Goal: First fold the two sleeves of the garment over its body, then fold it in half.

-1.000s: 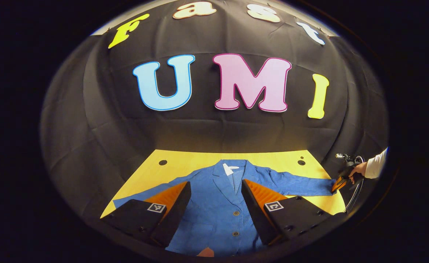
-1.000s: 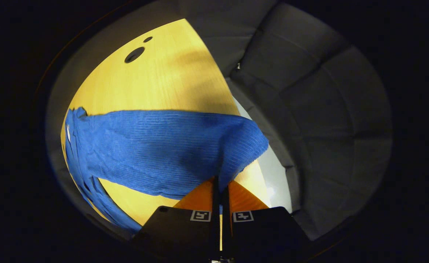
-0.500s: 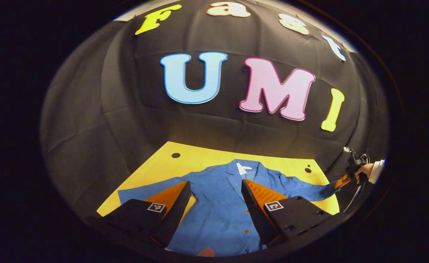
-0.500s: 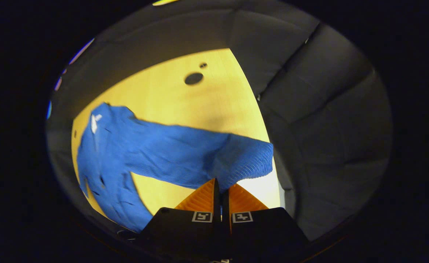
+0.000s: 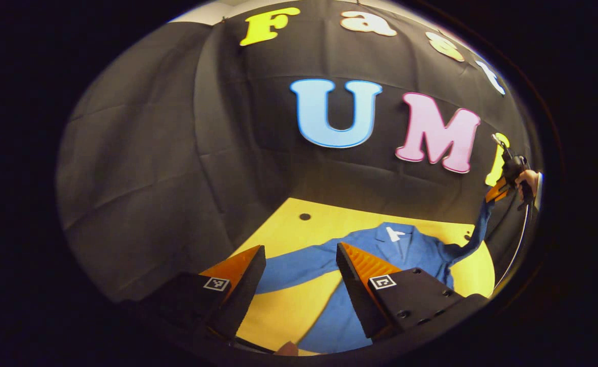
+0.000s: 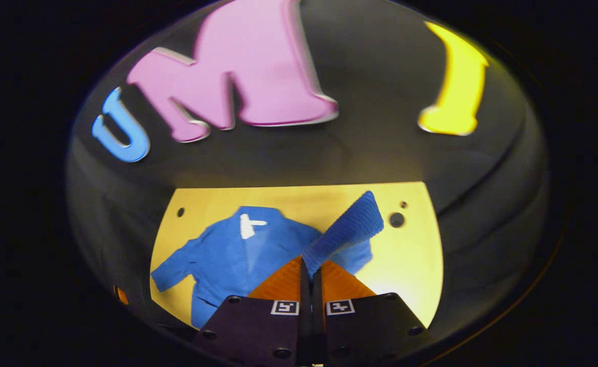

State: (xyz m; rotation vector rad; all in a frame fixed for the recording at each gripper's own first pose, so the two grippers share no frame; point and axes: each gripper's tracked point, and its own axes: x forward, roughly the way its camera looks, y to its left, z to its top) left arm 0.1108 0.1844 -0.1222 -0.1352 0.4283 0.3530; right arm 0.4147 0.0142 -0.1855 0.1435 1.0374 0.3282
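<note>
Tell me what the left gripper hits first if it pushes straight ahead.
Probably the jacket's flat sleeve on the yellow table, seen between the open left gripper's fingers. Depth is unclear.

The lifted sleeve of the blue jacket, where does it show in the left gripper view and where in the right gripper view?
Left gripper view: the lifted sleeve rises at far right, from the jacket's shoulder up to the right gripper.
Right gripper view: it stands just above the right gripper, which is shut on its cuff, slanting up to the right.
Shared landmark: the white neck label inside the blue jacket's collar.
</note>
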